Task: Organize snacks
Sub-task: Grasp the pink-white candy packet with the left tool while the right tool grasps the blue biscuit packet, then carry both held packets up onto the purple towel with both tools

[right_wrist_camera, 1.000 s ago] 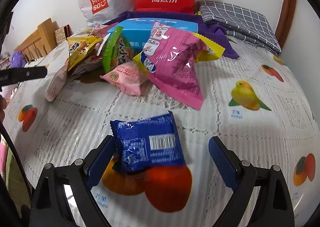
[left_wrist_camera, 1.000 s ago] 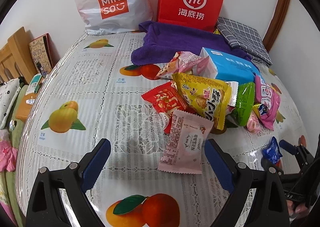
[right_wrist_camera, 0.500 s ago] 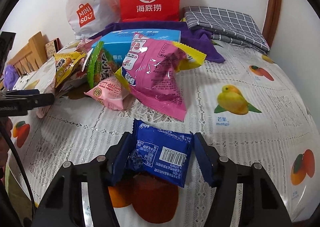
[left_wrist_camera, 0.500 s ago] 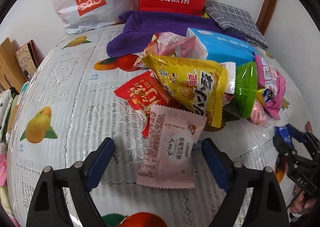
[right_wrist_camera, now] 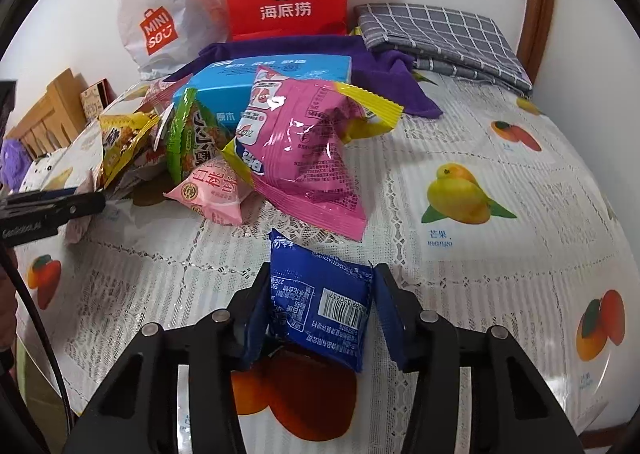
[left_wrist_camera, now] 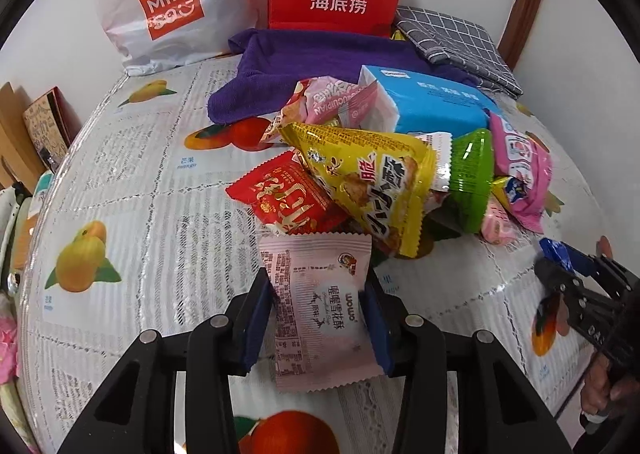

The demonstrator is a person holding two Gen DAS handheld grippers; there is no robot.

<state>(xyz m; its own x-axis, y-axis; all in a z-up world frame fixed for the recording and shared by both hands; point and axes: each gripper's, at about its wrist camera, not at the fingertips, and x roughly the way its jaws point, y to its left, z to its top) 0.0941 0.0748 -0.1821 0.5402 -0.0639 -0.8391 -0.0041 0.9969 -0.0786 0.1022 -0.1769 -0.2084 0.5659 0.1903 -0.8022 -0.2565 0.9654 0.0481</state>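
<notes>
The left gripper [left_wrist_camera: 318, 308] is clamping the pale pink packet [left_wrist_camera: 316, 306], its jaws having just been closing from wide apart onto the packet's two side edges. The right gripper [right_wrist_camera: 320, 306] is likewise pinching the blue packet [right_wrist_camera: 320, 306], its jaws having just been closing, and the wrapper is buckling slightly between the pads. A second ago both packets were lying loose between open jaws; now both look secured, so two snacks are probably ready to be lifted away for sorting.

The pink packet's far edge is sitting just beside the red packet [left_wrist_camera: 286, 200] and the yellow bag [left_wrist_camera: 376, 186] at the front of the pile, so a straight lift seems safer than a drag. Bare tablecloth [left_wrist_camera: 132, 190] is lying open to the left of the pile, and more [right_wrist_camera: 500, 158] to its right.
</notes>
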